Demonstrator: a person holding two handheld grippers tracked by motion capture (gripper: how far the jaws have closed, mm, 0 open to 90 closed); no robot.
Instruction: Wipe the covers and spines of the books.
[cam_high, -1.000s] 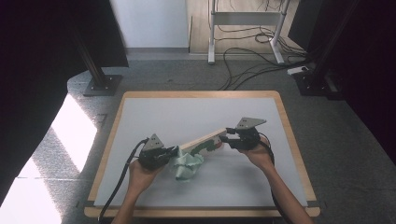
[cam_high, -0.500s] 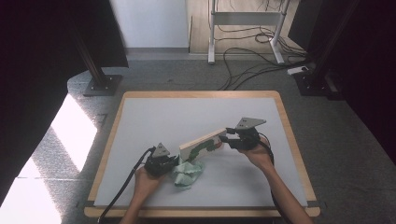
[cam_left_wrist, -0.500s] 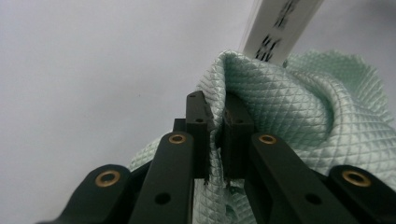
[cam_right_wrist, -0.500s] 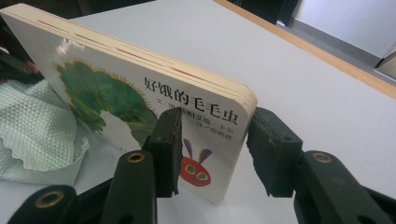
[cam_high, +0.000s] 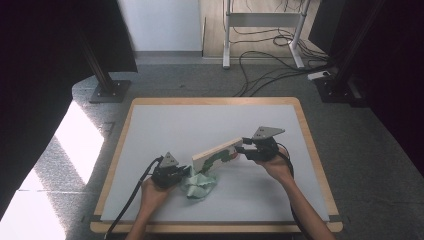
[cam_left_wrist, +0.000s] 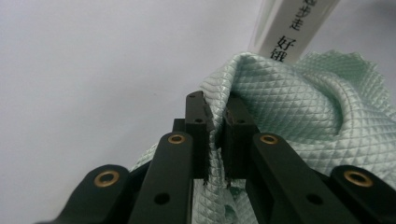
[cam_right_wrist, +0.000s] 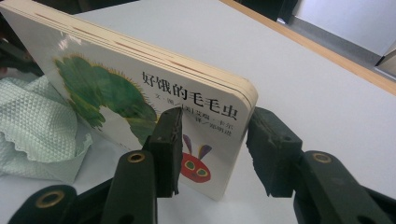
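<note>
My right gripper (cam_high: 241, 148) holds a thick board book (cam_high: 217, 154) by its short end, one jaw on the cover and one on the back. The book has a green caterpillar on it. It is stiff and a bit heavy, and its cover looks smooth, so I think it can slip if I squeeze too softly. Holding near the edge, close to the corner, seems best. The book tilts up over the white table (cam_high: 165, 125). My left gripper (cam_left_wrist: 215, 140) is pinched tight on a fold of the pale green cloth (cam_left_wrist: 299, 112). The cloth is soft and light and bunches up just under the book's low end.
</note>
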